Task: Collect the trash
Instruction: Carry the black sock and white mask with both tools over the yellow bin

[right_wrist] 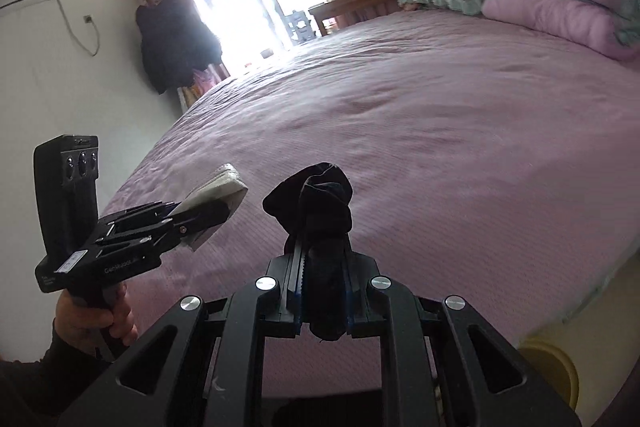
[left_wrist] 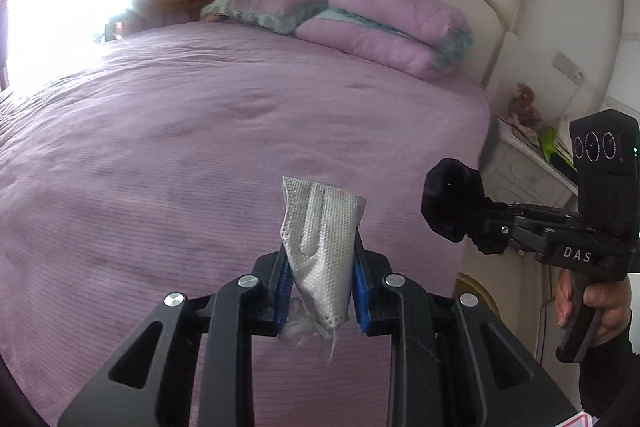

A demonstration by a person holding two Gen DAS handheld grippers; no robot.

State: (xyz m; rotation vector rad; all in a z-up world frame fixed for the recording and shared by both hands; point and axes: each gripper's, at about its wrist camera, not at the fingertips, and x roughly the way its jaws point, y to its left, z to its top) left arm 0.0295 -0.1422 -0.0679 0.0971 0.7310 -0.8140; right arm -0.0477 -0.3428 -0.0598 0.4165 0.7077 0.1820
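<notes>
your left claw (left_wrist: 320, 287) grips the white tissue (left_wrist: 322, 247), upright; your right claw (right_wrist: 322, 299) clamps the black cloth wad (right_wrist: 316, 203). both hang above the bed (left_wrist: 180, 147); no bin visible.

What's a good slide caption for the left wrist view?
Left tongs clamp a crumpled white textured paper towel above the purple quilted bedspread; right tongs hold a bunched black cloth.

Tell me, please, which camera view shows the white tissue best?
The left wrist view: the white tissue stands close and centred between the left gripper pads, its embossed texture plain. The right wrist view shows it only small, side-on and blurred at the left.
</notes>
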